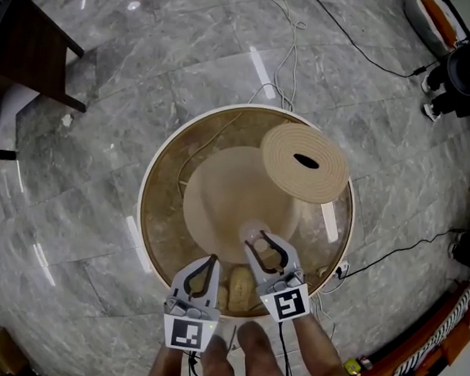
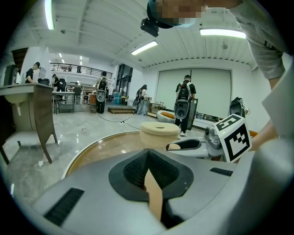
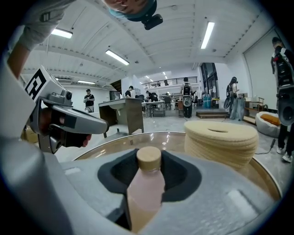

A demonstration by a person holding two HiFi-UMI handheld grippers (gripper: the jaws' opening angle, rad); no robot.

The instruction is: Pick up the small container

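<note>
Your right gripper [image 1: 267,251] is clenched on the small container [image 3: 146,186], a pale pink bottle gripped by its body between the pads. Its long axis runs along the jaws, and its tan cap [image 3: 149,158] points forward, away from you, over the round glass table [image 1: 145,205]. Just beside it, your left gripper [image 1: 202,274] has its jaws drawn together. Farther on, a beige ribbed disc stack [image 1: 305,161] sits on the table.

Left gripper [image 1: 211,262], right gripper [image 1: 260,240]: grey shells, black-lined jaws, white cubes [image 1: 187,332] with black square markers

Bright ceiling strips [image 3: 207,34], glaring floor [image 1: 263,70], fisheye edges
</note>
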